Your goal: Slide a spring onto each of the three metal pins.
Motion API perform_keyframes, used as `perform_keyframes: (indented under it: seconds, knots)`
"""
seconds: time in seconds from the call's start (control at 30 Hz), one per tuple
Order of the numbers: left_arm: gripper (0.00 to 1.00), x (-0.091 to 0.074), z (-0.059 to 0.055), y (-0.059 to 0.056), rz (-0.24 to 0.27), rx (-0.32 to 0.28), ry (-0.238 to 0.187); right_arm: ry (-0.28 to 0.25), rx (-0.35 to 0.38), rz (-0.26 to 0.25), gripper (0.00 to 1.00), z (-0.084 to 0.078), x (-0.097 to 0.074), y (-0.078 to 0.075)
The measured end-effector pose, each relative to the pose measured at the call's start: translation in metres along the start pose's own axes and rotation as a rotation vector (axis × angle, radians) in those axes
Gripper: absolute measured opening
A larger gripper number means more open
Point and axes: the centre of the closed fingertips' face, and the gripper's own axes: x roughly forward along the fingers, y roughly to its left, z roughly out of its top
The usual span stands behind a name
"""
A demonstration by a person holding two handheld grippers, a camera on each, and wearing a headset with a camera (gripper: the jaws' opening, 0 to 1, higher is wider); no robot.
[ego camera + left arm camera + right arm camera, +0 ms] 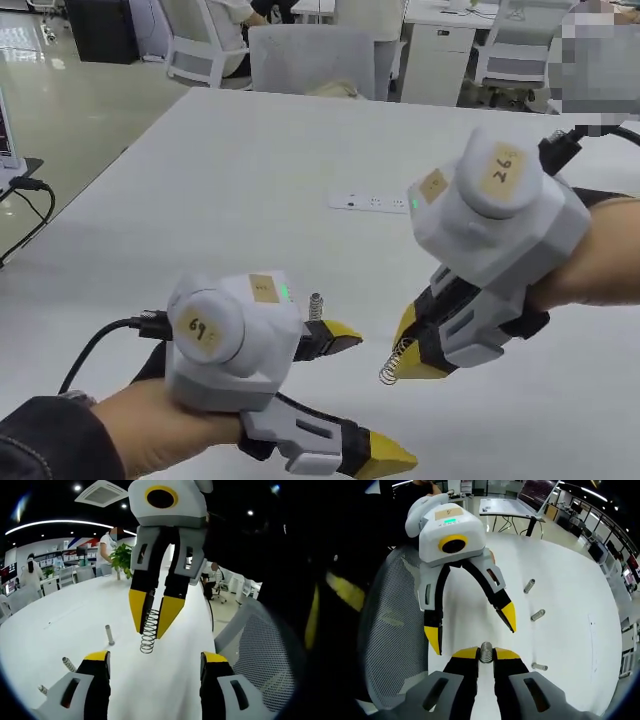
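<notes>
Right gripper (486,655) clamped on the thin coiled steel spring (392,362), in the air and clear of the bare upright metal pin (109,635); left gripper (380,398) jaws apart — we expect the dangling coil to snag the pin tip if tilted.

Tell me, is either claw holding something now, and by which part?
The right claw pinches a spring near one end; the left claw is open and empty.

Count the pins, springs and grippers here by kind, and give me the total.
Pins: 3, one bare pin and two pins wearing springs.
Springs: 3, two on pins, one spring held by the right gripper.
Grippers: 2, the left gripper open.
Total: 8.
</notes>
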Motion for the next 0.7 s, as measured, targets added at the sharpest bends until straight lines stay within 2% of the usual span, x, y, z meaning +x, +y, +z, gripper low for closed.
perform_keyframes:
  seconds: [0.2, 0.7]
  knots:
    - [0.77, -0.003, 0.000, 0.000, -0.005, -0.010, -0.004, -0.001, 0.006, -0.008, 0.08, -0.001, -0.004, -0.005]
    - [0.77, -0.016, -0.004, 0.008, 0.027, -0.020, 0.002, -0.004, 0.022, -0.023, 0.08, -0.003, -0.010, -0.015]
